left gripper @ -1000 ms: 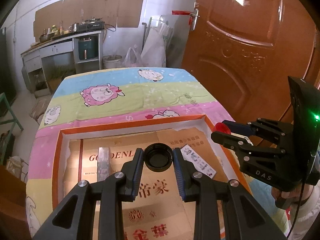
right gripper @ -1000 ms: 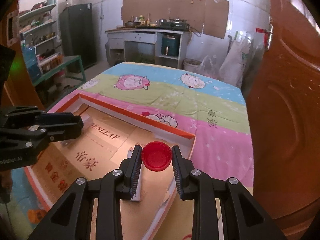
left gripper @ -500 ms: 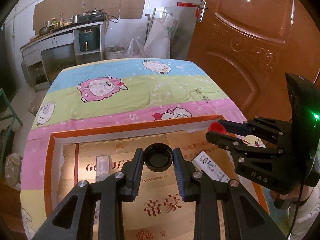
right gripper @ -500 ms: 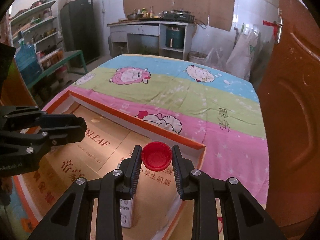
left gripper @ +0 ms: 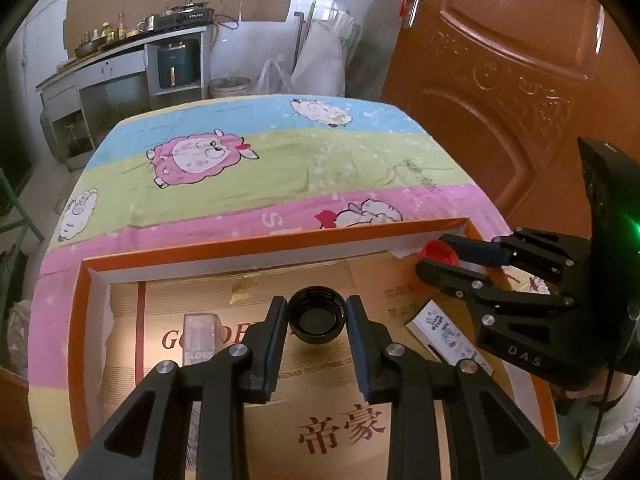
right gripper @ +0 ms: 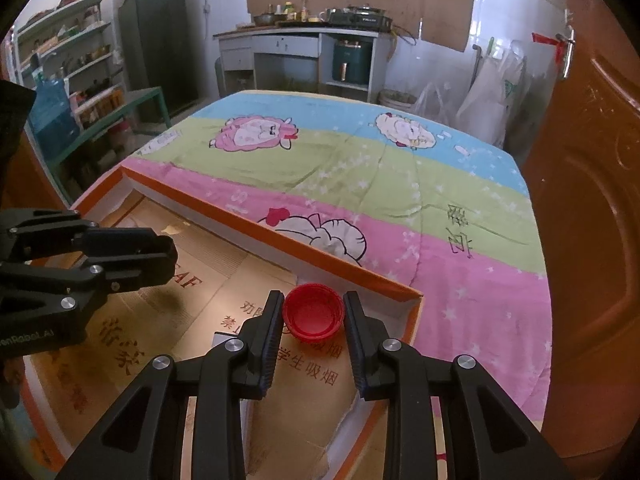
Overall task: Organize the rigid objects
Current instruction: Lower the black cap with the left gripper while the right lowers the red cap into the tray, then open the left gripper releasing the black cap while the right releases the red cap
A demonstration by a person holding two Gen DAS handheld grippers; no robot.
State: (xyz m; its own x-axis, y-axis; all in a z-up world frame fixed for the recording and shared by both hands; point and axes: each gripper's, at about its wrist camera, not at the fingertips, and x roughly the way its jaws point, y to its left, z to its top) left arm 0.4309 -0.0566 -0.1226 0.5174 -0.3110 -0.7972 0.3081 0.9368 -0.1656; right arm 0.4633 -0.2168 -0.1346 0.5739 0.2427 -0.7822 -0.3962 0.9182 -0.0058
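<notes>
Currently the left claw (left gripper: 317, 312) is clenched on a black cap (left gripper: 317, 315), which sits between the fingertips with its open side toward the camera. The cap is round, with a ribbed outer wall and a smooth, glossy interior. Both ribbed blue pads press against its sides.

The right claw (right gripper: 314, 314) is clenched on a red cap (right gripper: 314, 317) in the same manner. This cap is round, of red plastic, with a ribbed rim and a hollow face turned toward the camera. In the left wrist view the right claw (left gripper: 434, 258) appears at the right, with the red cap (left gripper: 438, 251) between its tips, near the far right corner of the box.

Both caps are held above a shallow box (left gripper: 256, 246) with orange rims and white inner walls. Flat brown cardboard (left gripper: 340, 432) printed with red characters lines its floor. A clear rectangular block (left gripper: 199, 338) lies on the cardboard to the left of the black cap. A small white printed carton (left gripper: 448, 336) lies to its right, below the right claw.

The box rests on a table covered by a soft cloth (right gripper: 360, 168) in blue, green and pink bands with cartoon sheep.
</notes>
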